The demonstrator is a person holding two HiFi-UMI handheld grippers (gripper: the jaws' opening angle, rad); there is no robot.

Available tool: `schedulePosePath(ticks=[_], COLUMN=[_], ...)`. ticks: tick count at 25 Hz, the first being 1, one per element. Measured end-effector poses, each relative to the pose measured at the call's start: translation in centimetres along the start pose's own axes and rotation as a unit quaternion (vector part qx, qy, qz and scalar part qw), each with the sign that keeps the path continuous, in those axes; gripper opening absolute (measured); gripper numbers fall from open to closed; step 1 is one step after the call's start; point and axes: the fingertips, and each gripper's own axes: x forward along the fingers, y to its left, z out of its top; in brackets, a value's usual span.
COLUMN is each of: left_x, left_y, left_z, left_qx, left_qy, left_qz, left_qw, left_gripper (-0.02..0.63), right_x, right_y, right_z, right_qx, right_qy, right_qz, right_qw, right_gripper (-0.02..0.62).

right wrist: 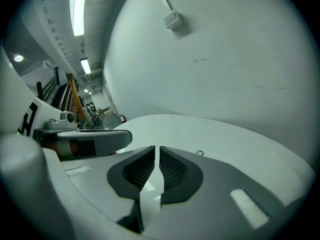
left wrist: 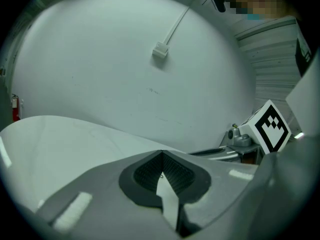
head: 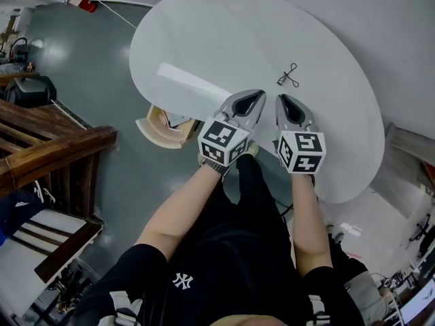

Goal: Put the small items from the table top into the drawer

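A small black wire item (head: 288,75) lies on the round white table (head: 204,39), toward its far right; in the right gripper view the same wire item (right wrist: 200,153) shows just beyond the jaws. An open wooden drawer (head: 165,125) sticks out under the table's near left edge, with something pale inside. My left gripper (head: 257,94) hovers over the table's near edge, its pads meeting at the tips, nothing held. My right gripper (head: 282,99) is beside it, its pads a narrow slit apart and empty. The wire item lies a short way ahead of both.
A wooden bench (head: 47,138) stands on the grey floor at the left. A red extinguisher (head: 81,2) sits by the far wall. A white wall with a cable box (left wrist: 160,50) rises just behind the table. The person's legs are under the near table edge.
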Motion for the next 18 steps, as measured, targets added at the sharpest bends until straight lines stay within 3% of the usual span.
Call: schedulePosePath(ticks=[18], left_x=[5.2], left_y=[2.9], left_z=[-4.3], left_qx=[-0.027], left_qy=[0.034], left_qz=[0.014], left_qw=[0.9990], left_gripper=[0.000], right_x=[7.5], right_y=[-6.4], right_z=[-5.2], right_qx=[0.045], right_qy=[0.087], right_qz=[-0.043], right_qw=[0.994], right_gripper=[0.132])
